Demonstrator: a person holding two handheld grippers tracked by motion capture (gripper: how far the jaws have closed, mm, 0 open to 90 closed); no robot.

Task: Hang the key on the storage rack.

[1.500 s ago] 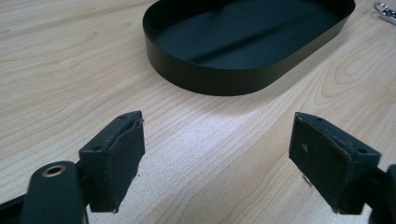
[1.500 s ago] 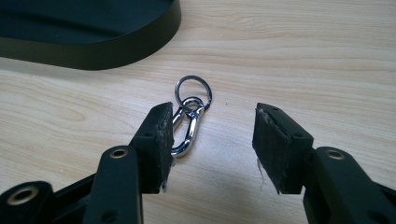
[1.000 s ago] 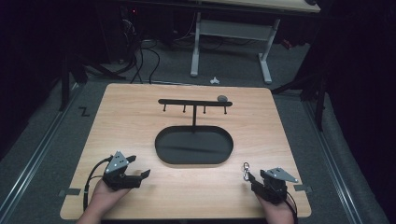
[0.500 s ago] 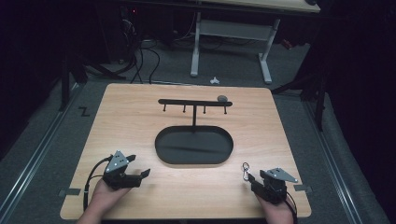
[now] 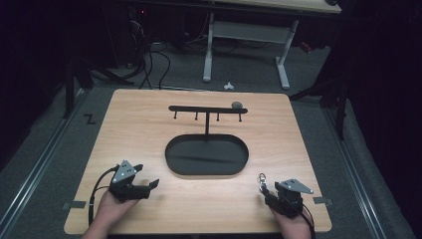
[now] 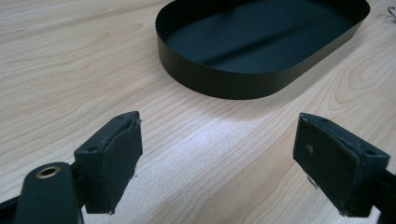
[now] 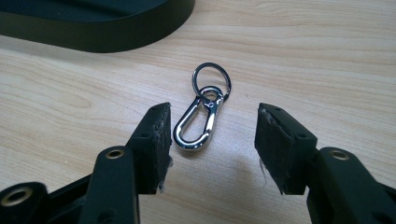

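Chrome clip (image 7: 200,119) with a ring on its far end, lying flat on the wooden counter (image 5: 149,129), right between the jaws of the right tool (image 7: 210,140) and not touched by either pad yet. Jaws spread wide there, nothing clamped. Closer to the left pad (image 7: 152,140) than the right one, going by the right gripper view, so probably worth nudging the tool a bit leftward in that view before squeezing, otherwise likely to get shoved sideways instead of pinched. Long axis running roughly along the tool's reach, leaning slightly right at the ring end, so the jaws would close across the narrow width of the clip, which looks like the easy way to grab it. Seen from the high view, clip (image 5: 261,180) sitting just ahead of the right tool (image 5: 271,191) near the front right of the counter, off the front right corner of the black tray (image 5: 174,159). Left tool (image 5: 147,185) way over on the other side, jaws also apart and empty, pointing toward the tray, bare wood between its pads in the left gripper view (image 6: 217,154). Definitely the right hand's job, much nearer. Black rack (image 5: 206,109) with hooks standing up from the tray's back edge, small grey lump (image 5: 237,105) on its bar, probably where the clip ends up hanging, but just a guess.
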